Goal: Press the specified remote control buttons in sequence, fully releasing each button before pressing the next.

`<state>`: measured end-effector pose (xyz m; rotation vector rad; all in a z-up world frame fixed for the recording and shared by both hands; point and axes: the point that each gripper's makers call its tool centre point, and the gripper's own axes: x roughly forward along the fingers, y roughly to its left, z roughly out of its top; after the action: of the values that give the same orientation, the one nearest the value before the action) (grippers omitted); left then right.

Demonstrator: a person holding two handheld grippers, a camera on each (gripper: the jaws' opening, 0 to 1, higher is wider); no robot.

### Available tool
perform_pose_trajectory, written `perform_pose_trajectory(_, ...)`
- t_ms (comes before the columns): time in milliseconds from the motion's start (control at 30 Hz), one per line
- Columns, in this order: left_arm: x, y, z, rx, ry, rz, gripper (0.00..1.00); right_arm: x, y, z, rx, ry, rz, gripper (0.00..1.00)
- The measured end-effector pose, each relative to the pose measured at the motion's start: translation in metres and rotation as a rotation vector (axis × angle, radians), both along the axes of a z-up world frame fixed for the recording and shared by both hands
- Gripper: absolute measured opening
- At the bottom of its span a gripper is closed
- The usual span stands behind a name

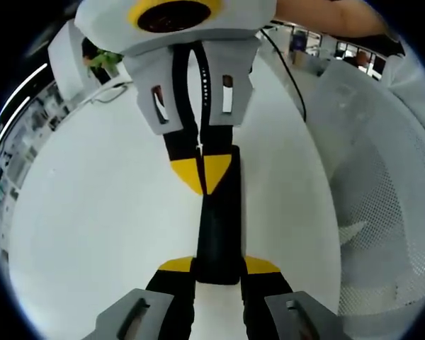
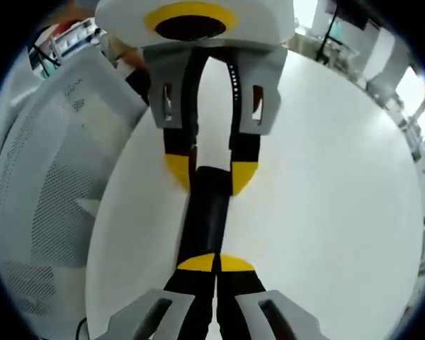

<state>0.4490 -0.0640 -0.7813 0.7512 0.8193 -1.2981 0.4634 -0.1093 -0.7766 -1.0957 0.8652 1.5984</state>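
Table point(image 1: 92, 212): broad white round top, the largest item, carrying the work; its curved edge runs beside a white mesh chair back point(image 1: 382, 212) just off the table.

Remote control point(image 1: 219, 219): a long black bar lying flat near the table's middle, lengthwise between the two tools. Its buttons cannot be made out against the black face.

Left tool point(image 1: 219, 273): black jaws with yellow tips, rising from the bottom of the left gripper view and closed against the two long sides of the remote's near end. Judged purpose: to steady the remote so that it does not slide under a press.

Right tool point(image 2: 216, 263): same build; jaws brought together, the yellow tips meeting to form one blunt point that rests on or just over the remote's opposite end. In the left gripper view it comes down from the top, tips joined over the remote's far end. Judged purpose: joined tips act as a single finger for a button. Whether a button is pressed now cannot be told.
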Motion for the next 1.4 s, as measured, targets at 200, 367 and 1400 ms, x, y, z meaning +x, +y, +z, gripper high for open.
perform_pose_trajectory(200, 0.0, 0.0, 0.0, 0.001, -0.003, -0.001, 0.23, 0.0, 0.0, 0.0, -0.003, -0.008, 0.005, 0.0)
perform_pose_trajectory(367, 0.0, 0.0, 0.0, -0.004, -0.001, -0.006, 0.23, 0.0, 0.0, 0.0, 0.007, -0.007, -0.005, 0.0)
perform_pose_trajectory(1400, -0.003, -0.001, 0.003, -0.003, 0.005, -0.003, 0.23, -0.004, -0.006, 0.035, 0.112, -0.071, -0.059, 0.0)
